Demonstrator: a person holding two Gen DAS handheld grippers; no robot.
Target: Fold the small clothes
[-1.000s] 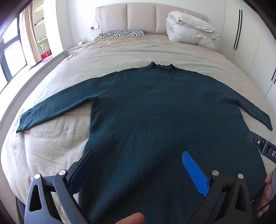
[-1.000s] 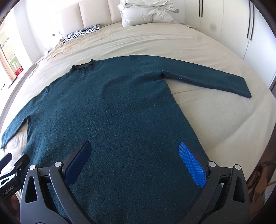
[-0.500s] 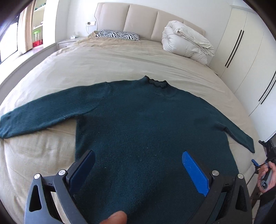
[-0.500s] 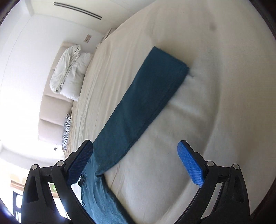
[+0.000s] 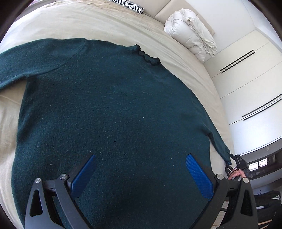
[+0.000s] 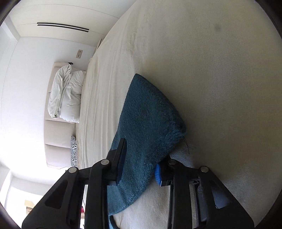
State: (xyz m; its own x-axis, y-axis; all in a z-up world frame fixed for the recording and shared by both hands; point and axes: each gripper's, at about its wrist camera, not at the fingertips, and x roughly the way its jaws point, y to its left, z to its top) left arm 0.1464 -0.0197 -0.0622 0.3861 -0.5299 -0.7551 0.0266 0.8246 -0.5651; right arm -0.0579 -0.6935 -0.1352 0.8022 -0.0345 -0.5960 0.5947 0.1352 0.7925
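A dark green sweater (image 5: 114, 114) lies flat on a beige bed (image 5: 88, 22), its frilled collar (image 5: 149, 59) toward the headboard. My left gripper (image 5: 141, 156) hovers open over the sweater's lower body, nothing between its blue pads. In the right wrist view, the right sleeve's cuff (image 6: 149, 114) is bunched between the pads of my right gripper (image 6: 141, 158), whose jaws are closing on it; the cloth is pinched and lifts off the sheet (image 6: 211, 70). The left wrist view shows that gripper (image 5: 236, 162) and a hand at the sleeve's end, by the bed's right edge.
A rolled white duvet (image 5: 192, 33) and a zebra pillow (image 5: 128, 4) lie at the headboard. White wardrobe doors (image 5: 246, 79) run along the bed's right side. The sweater's left sleeve (image 5: 26, 58) stretches out of frame.
My right gripper rolled, swung out to the right sleeve's cuff and closed on it. The left gripper moved closer over the sweater's body and tilted, staying open.
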